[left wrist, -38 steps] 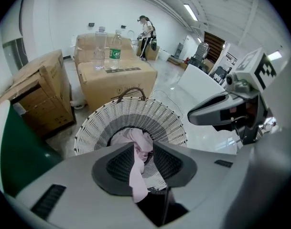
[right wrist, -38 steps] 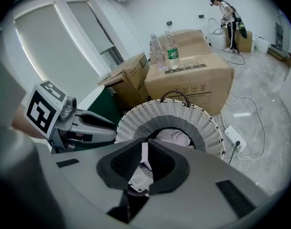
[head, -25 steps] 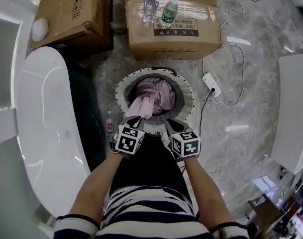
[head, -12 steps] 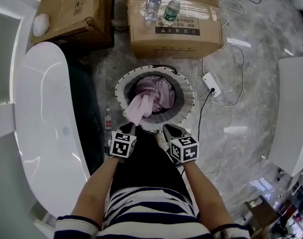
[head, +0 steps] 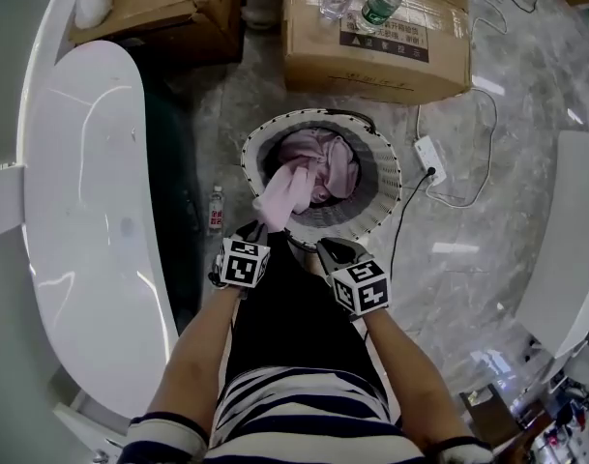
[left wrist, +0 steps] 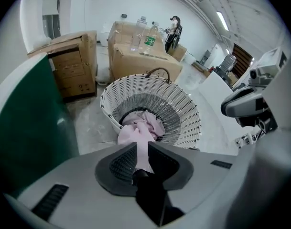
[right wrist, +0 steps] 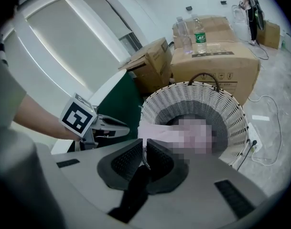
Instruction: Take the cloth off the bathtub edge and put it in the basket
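Two grippers sit at the near rim of the white woven round basket [head: 379, 189] on the grey marble floor [head: 468, 288]. The left gripper [left wrist: 142, 148] has its jaws clamped on the pale pink cloth [head: 286, 189], which drapes over that rim with its bulk inside the basket (well apart from the white bathtub [head: 81, 211]). The right gripper [right wrist: 145, 146] has its jaws together, with only a thin pale sliver between them.

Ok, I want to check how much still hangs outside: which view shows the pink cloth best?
Head view: the pink cloth shows from above, draped over the basket rim. Left gripper view shows only its near end between the left hand-held gripper jaws, which just opened slightly. Right gripper view shows it partly blurred.
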